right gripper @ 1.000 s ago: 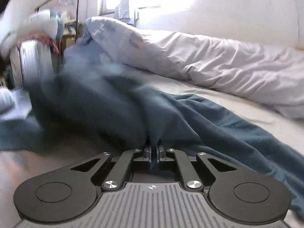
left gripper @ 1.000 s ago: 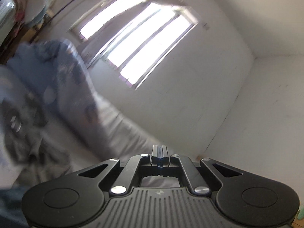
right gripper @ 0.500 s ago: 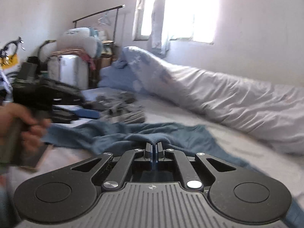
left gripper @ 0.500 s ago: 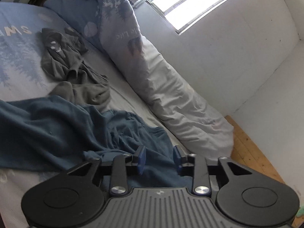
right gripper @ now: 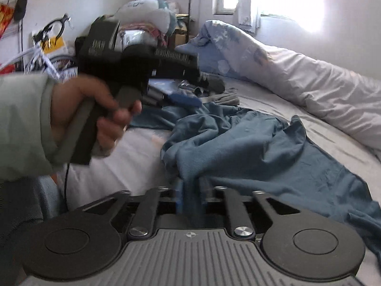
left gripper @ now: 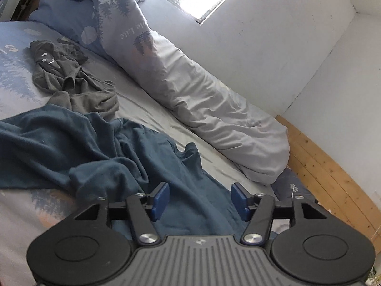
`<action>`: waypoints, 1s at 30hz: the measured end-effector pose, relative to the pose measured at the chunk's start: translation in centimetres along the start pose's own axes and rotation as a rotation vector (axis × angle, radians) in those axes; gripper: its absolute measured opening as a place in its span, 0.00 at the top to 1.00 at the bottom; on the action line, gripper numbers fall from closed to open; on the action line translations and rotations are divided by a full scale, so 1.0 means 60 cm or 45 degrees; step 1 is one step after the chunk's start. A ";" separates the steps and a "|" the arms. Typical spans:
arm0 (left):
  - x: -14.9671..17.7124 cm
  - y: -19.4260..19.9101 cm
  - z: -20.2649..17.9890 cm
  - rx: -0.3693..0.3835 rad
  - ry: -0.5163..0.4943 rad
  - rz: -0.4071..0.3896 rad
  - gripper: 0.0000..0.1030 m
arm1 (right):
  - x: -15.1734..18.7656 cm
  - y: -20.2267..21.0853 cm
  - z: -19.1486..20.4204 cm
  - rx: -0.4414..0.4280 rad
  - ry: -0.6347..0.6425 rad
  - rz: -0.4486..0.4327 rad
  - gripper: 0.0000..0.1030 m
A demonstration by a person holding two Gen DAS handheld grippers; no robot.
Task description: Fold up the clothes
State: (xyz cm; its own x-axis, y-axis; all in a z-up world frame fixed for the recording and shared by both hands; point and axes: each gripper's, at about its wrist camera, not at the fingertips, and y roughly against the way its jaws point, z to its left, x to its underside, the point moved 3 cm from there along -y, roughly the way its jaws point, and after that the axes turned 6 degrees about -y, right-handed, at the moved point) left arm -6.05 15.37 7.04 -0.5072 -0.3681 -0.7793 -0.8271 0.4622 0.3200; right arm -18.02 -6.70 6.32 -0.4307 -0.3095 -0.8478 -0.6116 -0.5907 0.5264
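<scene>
Right gripper (right gripper: 190, 200) pinches the crumpled teal cotton garment (right gripper: 250, 147); left gripper (left gripper: 200, 200), spread wide, should grab an opposite edge.

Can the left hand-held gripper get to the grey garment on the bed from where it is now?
Probably yes. The left hand-held gripper is open and empty above the blue garment. The grey garment lies uncovered farther up the bed, with nothing standing between them.
</scene>
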 end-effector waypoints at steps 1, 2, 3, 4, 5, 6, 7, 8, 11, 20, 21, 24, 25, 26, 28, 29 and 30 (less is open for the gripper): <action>0.006 -0.005 -0.001 0.006 -0.009 -0.016 0.40 | -0.001 0.007 -0.006 0.001 -0.010 -0.007 0.64; 0.012 -0.009 -0.002 0.011 -0.015 -0.029 0.40 | -0.003 0.013 -0.013 0.009 -0.016 -0.011 0.64; 0.014 -0.014 -0.002 0.008 -0.005 -0.029 0.40 | -0.006 0.018 -0.019 0.023 -0.019 -0.012 0.64; 0.016 -0.019 -0.002 0.005 0.004 -0.028 0.40 | -0.010 0.024 -0.027 0.043 -0.020 -0.015 0.64; 0.018 -0.024 -0.002 0.004 0.012 -0.029 0.40 | -0.016 0.030 -0.036 0.066 -0.023 -0.023 0.63; 0.017 -0.026 -0.003 0.006 0.015 -0.038 0.39 | -0.021 0.038 -0.047 0.091 -0.030 -0.032 0.63; 0.015 -0.027 -0.005 0.006 0.019 -0.050 0.39 | -0.026 0.047 -0.061 0.120 -0.042 -0.044 0.63; 0.013 -0.029 -0.006 0.007 0.024 -0.060 0.38 | -0.031 0.056 -0.075 0.144 -0.056 -0.055 0.61; 0.007 -0.036 -0.011 0.042 0.049 -0.060 0.38 | -0.050 0.076 -0.124 0.209 -0.084 -0.084 0.55; 0.017 -0.069 -0.043 0.177 0.074 0.035 0.36 | -0.079 -0.028 -0.321 0.428 -0.184 0.007 0.51; 0.018 -0.071 -0.047 0.199 0.079 0.044 0.36 | -0.078 -0.044 -0.339 0.431 -0.193 0.022 0.51; 0.018 -0.073 -0.059 0.256 0.086 0.054 0.35 | -0.080 -0.087 -0.390 0.420 -0.258 0.041 0.51; 0.019 -0.074 -0.062 0.269 0.090 0.056 0.35 | -0.081 -0.101 -0.405 0.412 -0.280 0.048 0.51; 0.019 -0.074 -0.064 0.282 0.094 0.059 0.34 | -0.082 -0.114 -0.419 0.412 -0.289 0.055 0.51; 0.021 -0.076 -0.068 0.301 0.101 0.071 0.34 | -0.086 -0.138 -0.446 0.428 -0.281 0.066 0.51; 0.022 -0.077 -0.069 0.308 0.105 0.079 0.34 | -0.088 -0.149 -0.459 0.434 -0.281 0.067 0.51; 0.024 -0.078 -0.070 0.315 0.108 0.087 0.34 | -0.090 -0.159 -0.472 0.434 -0.289 0.066 0.51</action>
State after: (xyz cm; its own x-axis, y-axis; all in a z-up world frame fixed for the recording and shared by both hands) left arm -3.91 9.28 6.69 -0.5872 -0.3908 -0.7089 -0.7110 0.6676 0.2209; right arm 8.92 -20.54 4.02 -0.5789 -0.1374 -0.8037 -0.7535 -0.2863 0.5918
